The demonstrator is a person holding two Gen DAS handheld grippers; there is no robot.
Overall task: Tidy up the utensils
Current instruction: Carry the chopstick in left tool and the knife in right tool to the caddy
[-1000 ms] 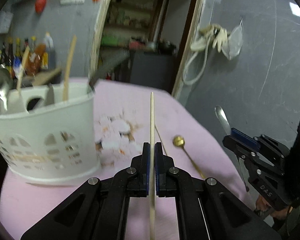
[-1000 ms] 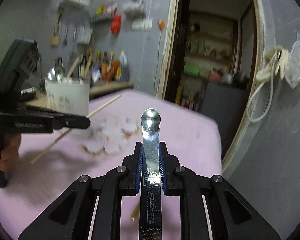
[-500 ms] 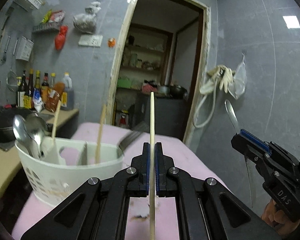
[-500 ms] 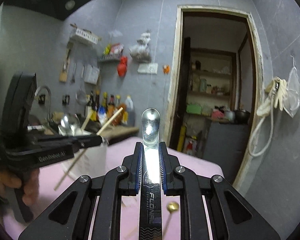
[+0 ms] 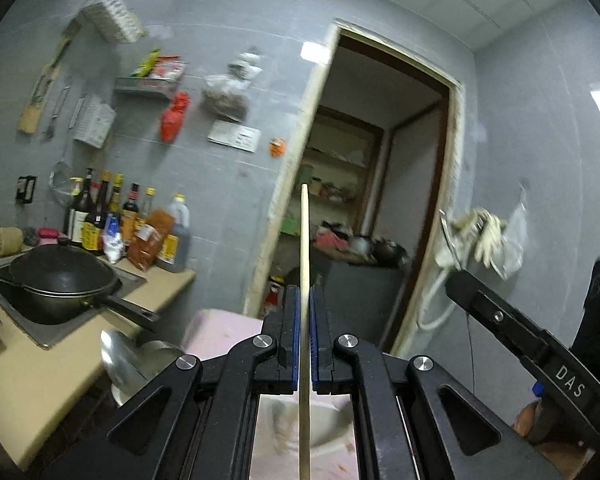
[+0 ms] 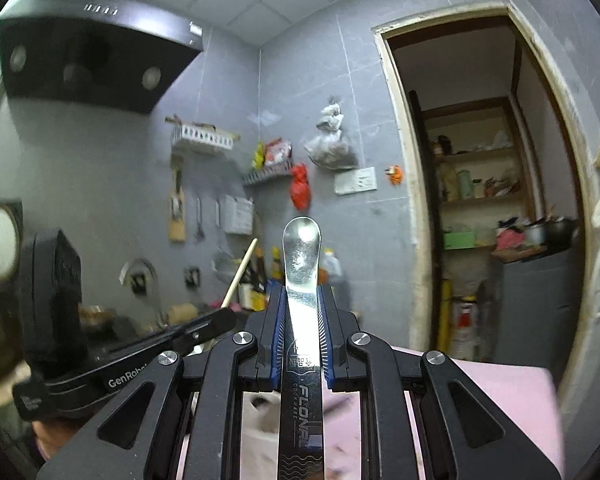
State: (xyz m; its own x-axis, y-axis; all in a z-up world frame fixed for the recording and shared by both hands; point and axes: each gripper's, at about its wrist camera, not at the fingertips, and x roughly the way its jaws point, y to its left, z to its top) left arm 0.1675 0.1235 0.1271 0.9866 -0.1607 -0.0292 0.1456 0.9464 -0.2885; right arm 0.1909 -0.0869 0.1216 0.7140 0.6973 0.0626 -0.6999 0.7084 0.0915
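Note:
My left gripper [image 5: 304, 298] is shut on a wooden chopstick [image 5: 304, 240] that points up and away, lifted high above the pink table [image 5: 220, 328]. It also shows in the right wrist view [image 6: 240, 272], held by the left gripper's fingers [image 6: 204, 326]. My right gripper [image 6: 302, 300] is shut on the flat steel handle of a metal utensil [image 6: 302, 264]. The right gripper's fingers show at the right of the left wrist view [image 5: 496, 316]. A white utensil basket [image 5: 320, 428] lies low behind the left gripper, with large metal spoons [image 5: 120, 360] at its left.
A counter [image 5: 40, 376] at the left holds a black wok [image 5: 60, 284] and several sauce bottles [image 5: 128, 224]. An open doorway [image 5: 364, 220] leads to a pantry. A range hood [image 6: 88, 56] hangs top left. Racks and bags hang on the grey tiled wall.
Both grippers have tilted and risen further with their utensils held. The basket and table have dropped to the bottom of both views, and the wall and ceiling now fill them.

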